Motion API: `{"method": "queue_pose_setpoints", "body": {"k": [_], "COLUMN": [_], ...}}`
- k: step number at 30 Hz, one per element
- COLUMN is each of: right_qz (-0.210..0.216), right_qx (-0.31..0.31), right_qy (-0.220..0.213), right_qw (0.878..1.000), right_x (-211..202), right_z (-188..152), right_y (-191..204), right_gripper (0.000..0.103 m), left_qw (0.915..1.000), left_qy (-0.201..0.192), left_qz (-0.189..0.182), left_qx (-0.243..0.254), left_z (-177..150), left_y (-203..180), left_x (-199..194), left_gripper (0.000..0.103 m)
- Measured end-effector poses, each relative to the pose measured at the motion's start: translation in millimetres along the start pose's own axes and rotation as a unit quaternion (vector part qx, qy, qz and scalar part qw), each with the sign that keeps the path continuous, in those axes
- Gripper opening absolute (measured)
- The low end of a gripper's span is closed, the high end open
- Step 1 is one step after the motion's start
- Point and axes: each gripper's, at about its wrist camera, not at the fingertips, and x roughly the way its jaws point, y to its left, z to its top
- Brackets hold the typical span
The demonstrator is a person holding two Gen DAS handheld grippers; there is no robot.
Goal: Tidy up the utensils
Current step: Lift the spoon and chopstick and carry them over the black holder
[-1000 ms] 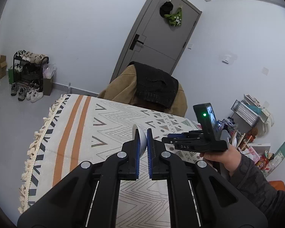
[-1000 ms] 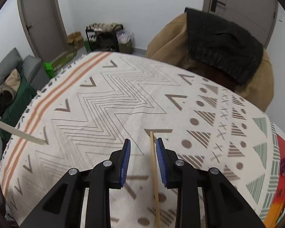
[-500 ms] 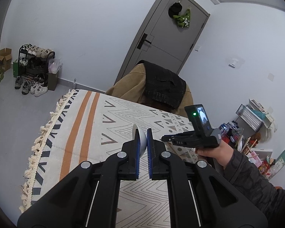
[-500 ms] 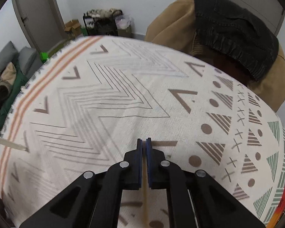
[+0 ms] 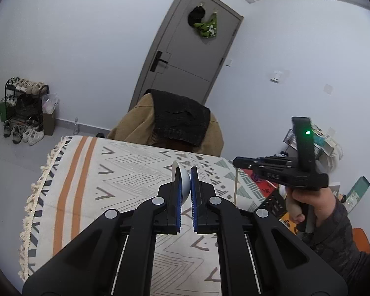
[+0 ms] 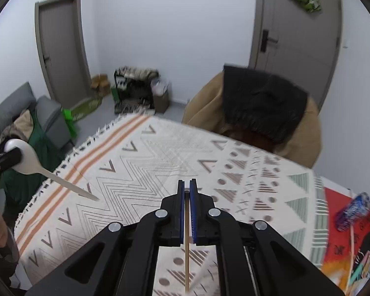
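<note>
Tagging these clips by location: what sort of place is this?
Most likely a lived-in home room: a shoe rack against the wall, a grey sofa, and a table under a patterned, tasselled cloth.

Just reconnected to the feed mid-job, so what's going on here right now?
A person is sorting utensils over a table with a patterned cloth. The left hand-held gripper is shut on the bowl of a white spoon. The right hand-held gripper has just closed on a wooden chopstick, which hangs down over the cloth.
</note>
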Motion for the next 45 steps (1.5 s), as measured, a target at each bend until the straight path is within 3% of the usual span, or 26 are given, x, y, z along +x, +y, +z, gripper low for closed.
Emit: {"method": "queue_pose_setpoints", "body": {"k": [9,15,22,30,31,33,34,37,40,45], "right_qz": [-0.036,-0.081,-0.110,-0.128,-0.134,-0.127,-0.126,-0.138,-0.146,-0.159], "right_qx": [0.028,0.031,0.056,0.067,0.069,0.088,0.100,0.119,0.151,0.192], "right_qy": [-0.114,-0.162,-0.182,-0.203,-0.205,-0.207,-0.218,-0.228,-0.234,-0.227], "right_qw": [0.992,0.983,0.976,0.969,0.967,0.966,0.962,0.956,0.949,0.941], "right_x": [-135.2,-194.1,-224.9,-219.2,-215.8,-212.2,-215.6,-223.2,-228.6,-228.4], "right_z": [-5.5,-12.6,-29.4,-54.4,-59.8,-67.6,-75.3,-91.2,-112.2,-144.9], "right_y": [-31.5,-52.5,-76.7,-90.6,-91.6,-95.3,-98.1,-104.2,-112.8,-125.5], "right_gripper": [0.005,0.005,0.005,0.006,0.008,0.033,0.051,0.053,0.070,0.081], "left_qw": [0.9976,0.9922,0.9840,0.9730,0.9713,0.9690,0.9672,0.9633,0.9587,0.9532], "left_qy": [-0.010,-0.008,0.002,0.028,0.035,0.043,0.048,0.058,0.072,0.101], "left_qz": [-0.048,-0.094,-0.144,-0.192,-0.199,-0.206,-0.210,-0.221,-0.229,-0.233], "left_qx": [0.049,0.080,0.105,0.125,0.126,0.130,0.134,0.141,0.152,0.164], "left_z": [17.4,27.9,34.6,40.0,40.7,41.4,42.1,44.4,43.1,36.1], "left_y": [-61.9,-108.5,-152.7,-193.9,-199.3,-207.1,-212.8,-225.5,-239.8,-253.7], "left_x": [4.6,15.9,28.4,42.1,46.0,50.2,53.1,58.4,66.9,84.3], "left_gripper": [0.007,0.007,0.007,0.007,0.007,0.007,0.007,0.007,0.007,0.007]}}
